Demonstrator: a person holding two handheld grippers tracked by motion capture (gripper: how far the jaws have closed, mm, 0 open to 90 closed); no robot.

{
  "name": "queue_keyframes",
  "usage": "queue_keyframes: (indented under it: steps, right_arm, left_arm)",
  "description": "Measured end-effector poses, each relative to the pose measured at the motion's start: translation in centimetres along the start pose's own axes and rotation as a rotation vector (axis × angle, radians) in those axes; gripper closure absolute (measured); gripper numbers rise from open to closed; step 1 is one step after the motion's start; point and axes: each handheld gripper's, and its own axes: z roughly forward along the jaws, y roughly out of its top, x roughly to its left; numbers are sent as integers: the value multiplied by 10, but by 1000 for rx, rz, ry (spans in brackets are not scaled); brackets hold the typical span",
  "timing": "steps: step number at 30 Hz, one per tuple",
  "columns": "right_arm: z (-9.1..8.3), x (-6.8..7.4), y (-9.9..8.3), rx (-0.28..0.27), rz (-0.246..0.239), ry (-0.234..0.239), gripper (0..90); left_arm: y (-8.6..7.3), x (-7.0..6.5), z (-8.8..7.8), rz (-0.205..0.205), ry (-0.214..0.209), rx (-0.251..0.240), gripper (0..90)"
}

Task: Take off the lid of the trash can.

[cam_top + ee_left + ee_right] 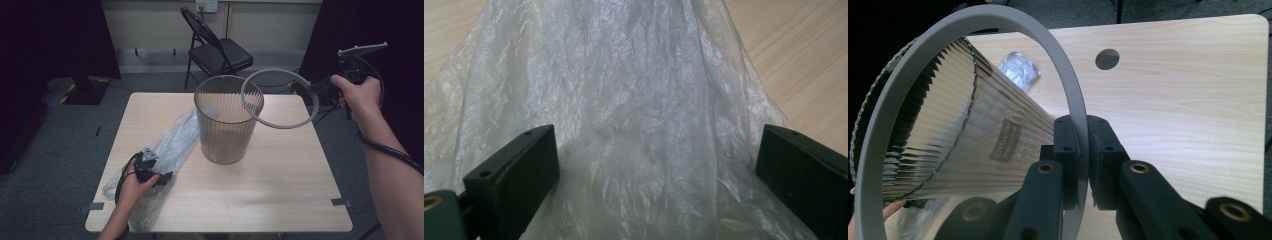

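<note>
A thin grey plastic ring (279, 98), pinched at its rim by the right gripper (320, 89), hangs tilted over the ribbed translucent wastebasket (226, 122) and might knock it over, while the left gripper (159, 176) rests wide-jawed on the seemingly ungrasped clear plastic bag (624, 100).

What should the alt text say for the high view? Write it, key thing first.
The right gripper holds a grey ring in the air, overlapping the rim of a ribbed translucent bin on a wooden table. The left gripper rests on a clear plastic bag beside the bin.
</note>
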Motion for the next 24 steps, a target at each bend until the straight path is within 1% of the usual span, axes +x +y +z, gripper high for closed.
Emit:
queue_keyframes:
  steps: [14, 24]
  right_arm:
    - [-9, -15, -8, -7, 16, -9, 843]
    - [-14, -27, -16, -3, 29, -20, 842]
  left_arm:
    - [0, 0, 0, 0, 0, 0, 30]
    - [0, 0, 0, 0, 0, 0, 30]
